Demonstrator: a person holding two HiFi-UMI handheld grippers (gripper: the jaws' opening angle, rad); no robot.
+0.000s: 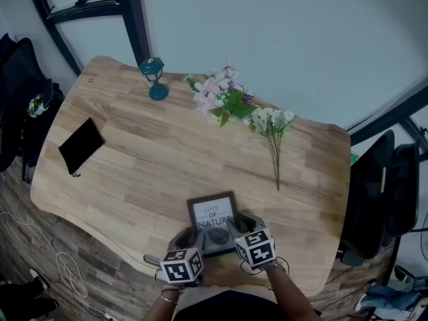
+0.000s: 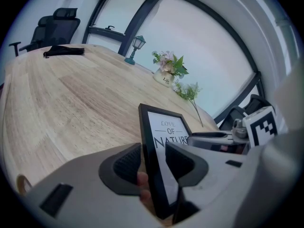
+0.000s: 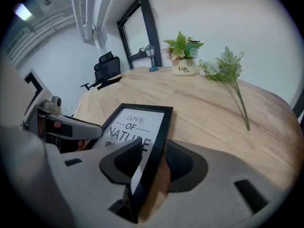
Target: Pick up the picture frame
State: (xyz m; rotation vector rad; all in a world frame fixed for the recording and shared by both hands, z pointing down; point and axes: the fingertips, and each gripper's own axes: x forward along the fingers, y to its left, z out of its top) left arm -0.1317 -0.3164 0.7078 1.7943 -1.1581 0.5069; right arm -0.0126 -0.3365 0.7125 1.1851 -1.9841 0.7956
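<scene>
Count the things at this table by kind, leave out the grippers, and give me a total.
picture frame: 1
teal lantern: 1
potted flowers: 1
loose flower sprig: 1
black pouch: 1
Total: 5

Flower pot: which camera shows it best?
The right gripper view: the white flower pot stands side-on there, lettering visible. The left gripper view shows it smaller. In the head view the flowers cover it.

Saw a light wooden table (image 1: 134, 172) bearing a teal miniature lantern (image 1: 154, 77) upright near its far edge, potted flowers (image 1: 221, 97) near it, a loose white-flowered sprig (image 1: 273, 132) lying flat, and a black pouch (image 1: 81, 145) well apart at left.
</scene>
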